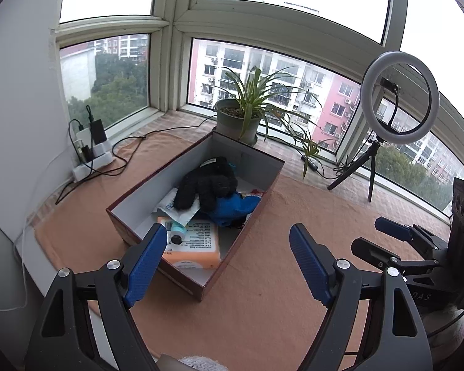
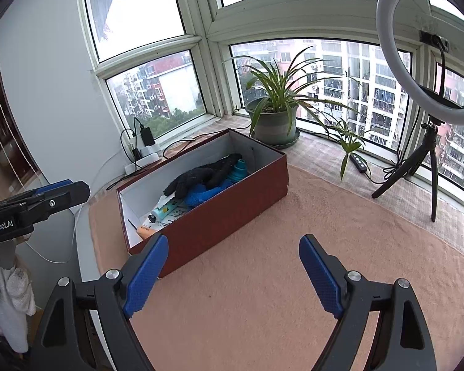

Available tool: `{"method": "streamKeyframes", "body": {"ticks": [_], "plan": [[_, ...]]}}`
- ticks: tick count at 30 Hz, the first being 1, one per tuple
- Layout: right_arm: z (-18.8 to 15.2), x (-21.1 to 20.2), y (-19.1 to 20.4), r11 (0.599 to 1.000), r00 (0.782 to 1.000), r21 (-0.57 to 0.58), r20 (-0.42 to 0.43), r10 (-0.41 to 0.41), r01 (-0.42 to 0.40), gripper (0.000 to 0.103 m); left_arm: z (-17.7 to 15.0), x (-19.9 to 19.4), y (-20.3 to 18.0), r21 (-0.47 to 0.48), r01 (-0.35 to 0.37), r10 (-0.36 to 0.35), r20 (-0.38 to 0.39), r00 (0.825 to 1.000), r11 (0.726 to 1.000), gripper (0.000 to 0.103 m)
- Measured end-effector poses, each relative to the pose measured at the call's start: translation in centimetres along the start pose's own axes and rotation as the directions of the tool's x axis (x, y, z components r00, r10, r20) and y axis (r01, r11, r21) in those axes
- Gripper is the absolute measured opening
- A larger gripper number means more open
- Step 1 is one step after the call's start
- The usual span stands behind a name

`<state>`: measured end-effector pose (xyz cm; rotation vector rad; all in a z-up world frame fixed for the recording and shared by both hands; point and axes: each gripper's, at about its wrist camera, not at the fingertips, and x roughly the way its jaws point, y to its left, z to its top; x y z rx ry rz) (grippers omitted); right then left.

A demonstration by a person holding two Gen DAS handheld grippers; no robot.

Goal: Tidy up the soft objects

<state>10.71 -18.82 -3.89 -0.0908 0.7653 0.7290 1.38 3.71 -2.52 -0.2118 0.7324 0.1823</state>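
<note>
A dark red box (image 1: 256, 213) (image 2: 232, 210) stands open on the peach cloth. Inside lie a black fuzzy glove (image 1: 205, 185) (image 2: 201, 174), a blue cloth (image 1: 235, 208) (image 2: 201, 196), an orange pack (image 1: 195, 250) (image 2: 147, 232), a white packet (image 1: 173, 205) and a small teal bottle (image 1: 178, 232) (image 2: 165, 210). My left gripper (image 1: 229, 262) is open and empty, held just in front of the box's near corner. My right gripper (image 2: 233, 275) is open and empty over the cloth, in front of the box's long side. Each gripper shows at the edge of the other's view.
A potted plant (image 1: 238, 117) (image 2: 273, 123) stands behind the box. A ring light on a tripod (image 1: 399, 99) (image 2: 430, 61) stands at the right. A power strip with chargers and cables (image 1: 92, 151) (image 2: 142, 151) sits by the left wall. Windows enclose the sill.
</note>
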Motion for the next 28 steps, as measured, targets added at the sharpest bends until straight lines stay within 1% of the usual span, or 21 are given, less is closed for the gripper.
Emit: {"method": "streamKeyframes", "body": {"ticks": [9,11,13,19,22,26,28], "plan": [[-0.1,-0.1,-0.7,1.0,1.0,0.014,0.002,-0.013,0.013,0.084,0.3,0.3,-0.3,0.006,0.005,-0.005,-0.002,1.0,1.0,0.082],[-0.1,-0.1,-0.8,1.0,1.0,0.017,0.001,-0.013,0.013,0.084,0.3,0.4,-0.3,0.004,0.008,-0.008,-0.006,1.0,1.0,0.083],[-0.2,0.0,-0.9,1.0,1.0,0.019,-0.001,-0.014,0.014,0.084,0.3,0.5,-0.3,0.004,0.012,-0.012,-0.01,1.0,1.0,0.087],[-0.4,0.5,-0.9,1.0,1.0,0.021,-0.021,-0.011,0.011,0.084,0.1,0.9,-0.8,0.006,0.021,-0.021,-0.024,0.999,1.0,0.087],[-0.4,0.5,-0.8,1.0,1.0,0.015,-0.022,-0.013,0.014,0.084,0.2,0.7,-0.7,0.004,0.014,-0.014,-0.01,1.0,1.0,0.087],[-0.4,0.5,-0.9,1.0,1.0,0.018,-0.021,-0.014,0.015,0.084,0.1,0.0,-1.0,0.036,-0.005,0.004,0.039,0.999,0.999,0.087],[-0.4,0.6,-1.1,1.0,1.0,0.022,-0.023,-0.013,0.014,0.084,0.1,-0.1,-1.2,0.039,-0.013,0.011,0.043,0.999,0.999,0.087]]}}
